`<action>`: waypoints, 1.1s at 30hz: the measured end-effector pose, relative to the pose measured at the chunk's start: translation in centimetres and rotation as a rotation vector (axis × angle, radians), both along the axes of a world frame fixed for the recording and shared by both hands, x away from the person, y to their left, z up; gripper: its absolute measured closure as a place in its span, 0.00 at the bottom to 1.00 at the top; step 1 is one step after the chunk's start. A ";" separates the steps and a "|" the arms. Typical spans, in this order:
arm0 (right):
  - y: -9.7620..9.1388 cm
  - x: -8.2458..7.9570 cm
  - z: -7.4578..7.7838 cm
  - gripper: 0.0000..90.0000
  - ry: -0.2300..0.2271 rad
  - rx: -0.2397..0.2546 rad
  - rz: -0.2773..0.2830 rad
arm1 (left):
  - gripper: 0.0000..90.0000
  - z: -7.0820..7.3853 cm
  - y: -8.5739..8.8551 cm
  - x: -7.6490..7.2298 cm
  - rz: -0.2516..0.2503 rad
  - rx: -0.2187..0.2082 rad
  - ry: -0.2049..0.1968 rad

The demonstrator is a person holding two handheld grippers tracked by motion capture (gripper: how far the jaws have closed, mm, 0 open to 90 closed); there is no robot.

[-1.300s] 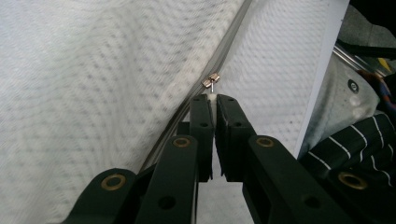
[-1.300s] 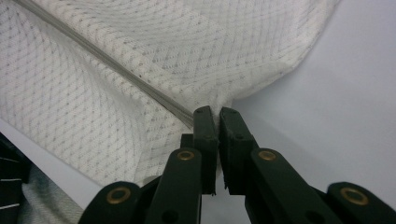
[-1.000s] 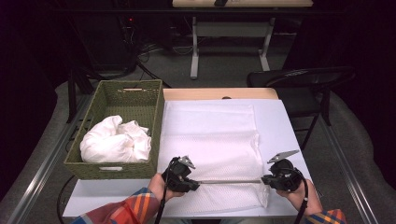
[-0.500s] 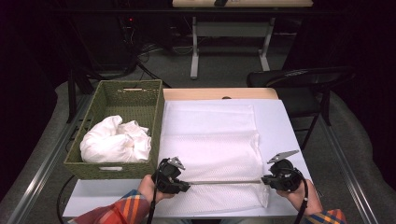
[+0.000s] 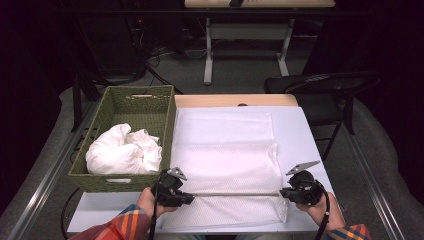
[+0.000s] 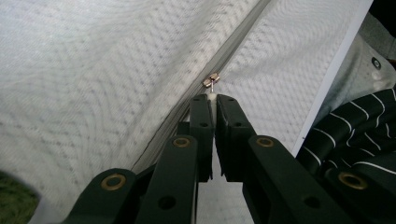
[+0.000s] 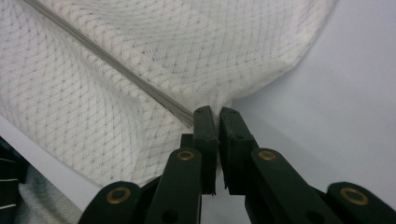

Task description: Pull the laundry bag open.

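A white mesh bag lies flat on the white table, with a grey zipper running along its near side. At the zipper's left end, my left gripper is shut on the zipper pull. In the left gripper view the metal slider sits just past the left gripper, with a white tab pinched between its jaws. My right gripper is shut on the bag's fabric at the zipper's right end. In the right gripper view the zipper runs up and left from the right gripper.
A green woven basket stands at the table's left side with a bundle of white cloth in it. A black chair stands off the far right corner. The table's front edge lies just behind both hands.
My left gripper has slid left along the bag's near side with the zipper pull in it, so the gap between the two grippers is wider. The right gripper has stayed put.
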State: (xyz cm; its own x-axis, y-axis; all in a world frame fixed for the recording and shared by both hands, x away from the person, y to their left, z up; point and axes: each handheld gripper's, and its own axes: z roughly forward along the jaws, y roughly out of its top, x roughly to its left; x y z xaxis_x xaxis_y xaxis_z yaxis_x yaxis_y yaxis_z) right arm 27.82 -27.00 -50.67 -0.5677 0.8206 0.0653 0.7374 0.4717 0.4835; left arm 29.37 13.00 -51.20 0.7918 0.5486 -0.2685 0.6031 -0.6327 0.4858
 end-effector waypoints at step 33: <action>-0.1 0.1 -0.2 0.96 0.005 -0.024 -0.024 | 0.95 -0.5 5.5 -0.7 0.128 0.040 0.001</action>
